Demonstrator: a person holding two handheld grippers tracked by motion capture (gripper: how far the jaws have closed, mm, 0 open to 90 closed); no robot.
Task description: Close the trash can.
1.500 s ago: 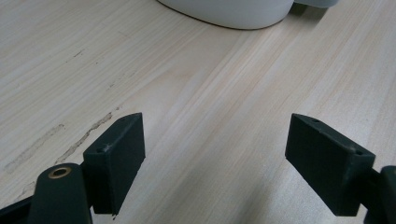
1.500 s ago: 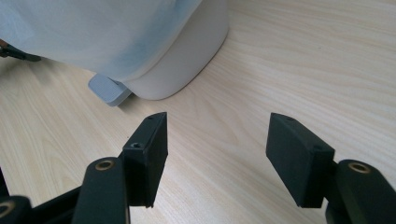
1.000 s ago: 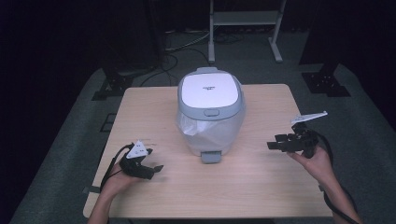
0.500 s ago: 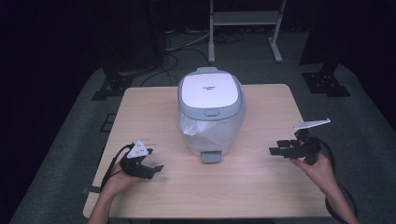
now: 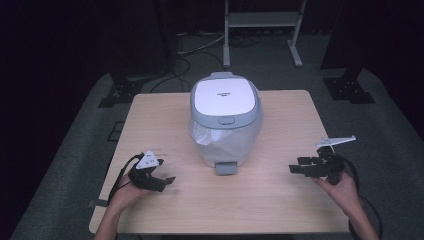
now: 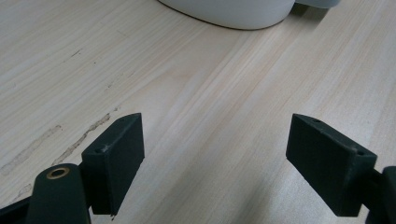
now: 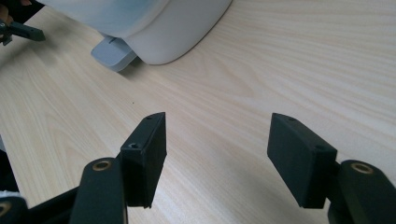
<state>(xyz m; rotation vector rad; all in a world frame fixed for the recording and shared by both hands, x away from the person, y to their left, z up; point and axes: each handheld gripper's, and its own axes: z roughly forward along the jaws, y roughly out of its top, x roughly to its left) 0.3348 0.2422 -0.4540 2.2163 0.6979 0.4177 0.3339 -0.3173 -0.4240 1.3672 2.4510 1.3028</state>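
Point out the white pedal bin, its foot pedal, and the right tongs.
pedal bin (image 5: 225, 97): high view, middle of its white lid.
foot pedal (image 5: 225, 169): high view, grey tab at the bin's base.
right tongs (image 5: 296, 169): high view, between the open tips.

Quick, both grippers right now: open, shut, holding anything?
Left gripper: open, nothing between its jaws, bare table ahead.
Right gripper: open, nothing held, pointing toward the white bin.

The white bin (image 6: 233, 11) is cut off by the top edge in both gripper views, and its lid lettering (image 5: 223, 92) is too small to read.
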